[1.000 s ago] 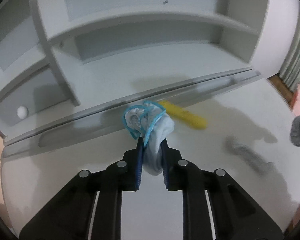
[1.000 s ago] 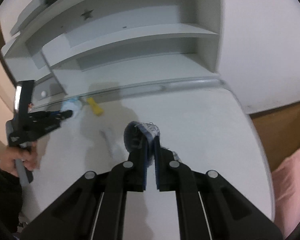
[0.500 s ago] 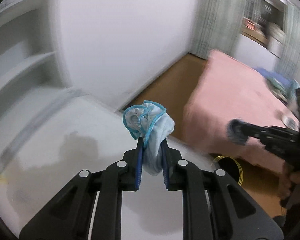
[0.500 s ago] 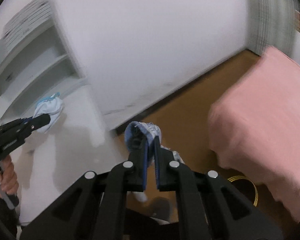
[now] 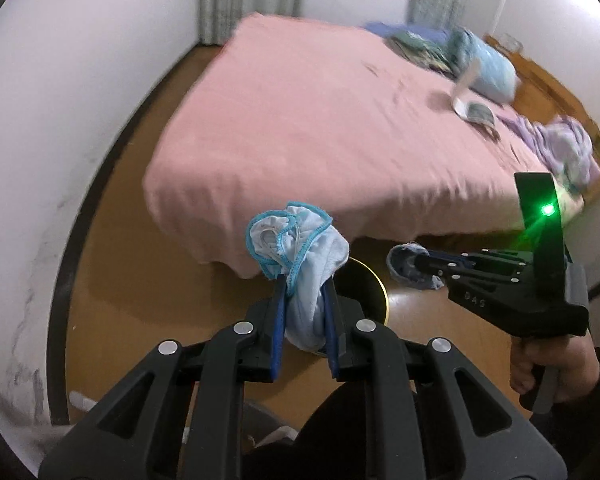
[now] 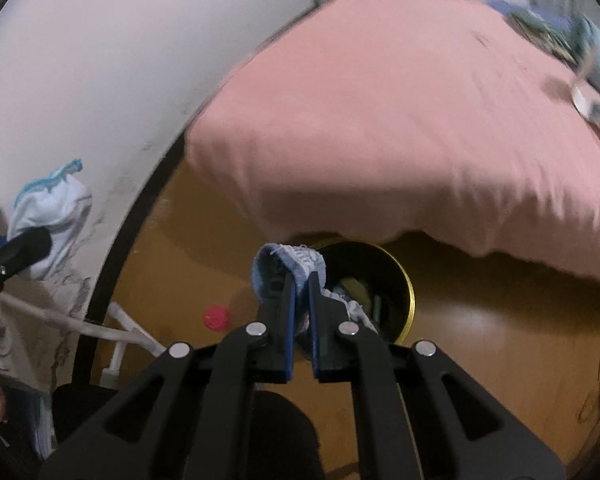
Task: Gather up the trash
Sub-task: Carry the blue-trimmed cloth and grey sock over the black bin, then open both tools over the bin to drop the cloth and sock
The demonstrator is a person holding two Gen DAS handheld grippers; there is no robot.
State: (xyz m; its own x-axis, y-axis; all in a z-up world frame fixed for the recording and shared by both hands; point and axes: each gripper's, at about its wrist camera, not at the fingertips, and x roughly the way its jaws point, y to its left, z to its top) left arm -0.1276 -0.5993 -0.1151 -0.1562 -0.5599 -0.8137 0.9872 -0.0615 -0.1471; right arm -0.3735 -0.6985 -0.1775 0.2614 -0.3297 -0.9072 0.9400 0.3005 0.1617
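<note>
We hold a pale blue cloth [image 5: 300,272] clenched in our left gripper [image 5: 305,320], its bunched, teal-edged top sticking up past the fingertips. Our right gripper [image 6: 300,312] is clamped tight on a grey-blue rag [image 6: 290,264]. Both point down at a dark bin [image 6: 396,280] with a gold rim, standing on the wooden floor [image 6: 480,344] at the corner of a pink bed [image 5: 320,120]. The rag hangs just over the bin's rim.

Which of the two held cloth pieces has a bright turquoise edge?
The pale cloth in the left gripper; the cloth in the right gripper is darker blue, frayed, without trim.
</note>
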